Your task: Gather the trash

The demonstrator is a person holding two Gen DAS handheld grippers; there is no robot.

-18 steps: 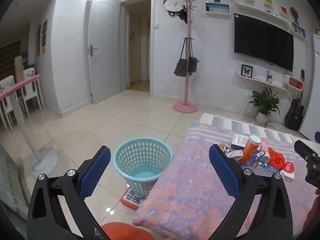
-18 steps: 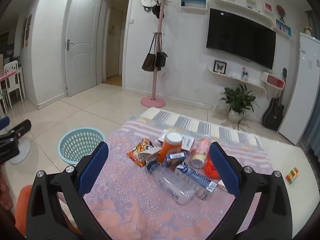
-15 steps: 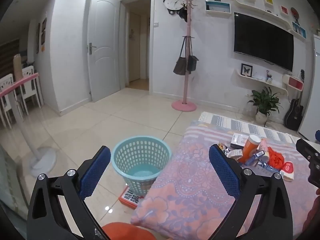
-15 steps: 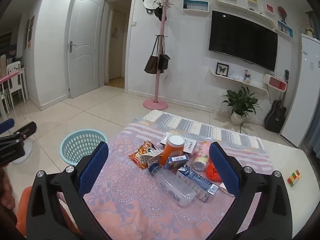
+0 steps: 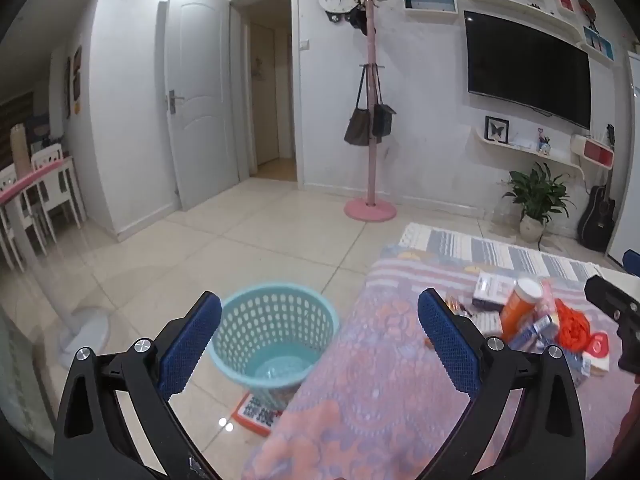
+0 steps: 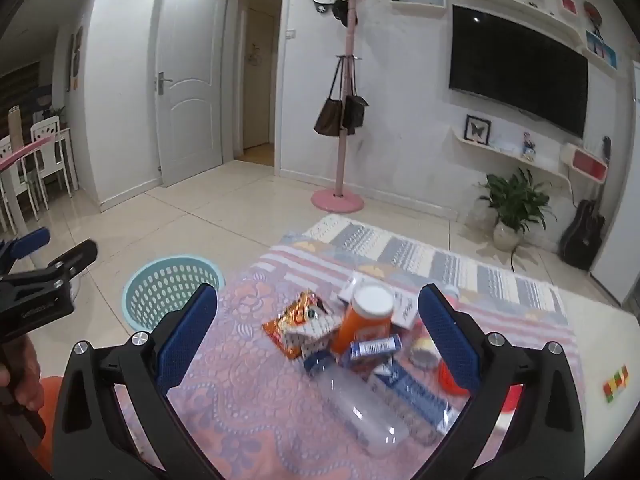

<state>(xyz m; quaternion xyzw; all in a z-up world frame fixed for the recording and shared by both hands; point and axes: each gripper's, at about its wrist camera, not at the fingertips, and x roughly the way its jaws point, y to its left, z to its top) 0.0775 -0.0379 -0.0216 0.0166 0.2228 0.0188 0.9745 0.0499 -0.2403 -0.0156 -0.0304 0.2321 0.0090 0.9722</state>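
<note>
A pile of trash lies on the pink patterned tablecloth (image 6: 248,392): an orange snack bag (image 6: 298,320), an orange canister with a white lid (image 6: 366,320), a clear plastic bottle (image 6: 360,412), a blue and white carton (image 6: 416,396) and a red wrapper (image 5: 572,328). A light blue mesh basket (image 5: 276,336) stands on the floor left of the table; it also shows in the right wrist view (image 6: 168,288). My left gripper (image 5: 320,344) is open and empty above the basket and table edge. My right gripper (image 6: 318,344) is open and empty above the pile.
A pink coat stand (image 5: 370,120) with bags stands by the far wall. A potted plant (image 5: 534,204) and a guitar (image 5: 598,216) are at the right. A fan base (image 5: 86,332) sits on the floor left. A colour cube (image 6: 616,384) lies on the table's right.
Both grippers have lowered and tilted down a little toward the table. Both stay open and empty.
</note>
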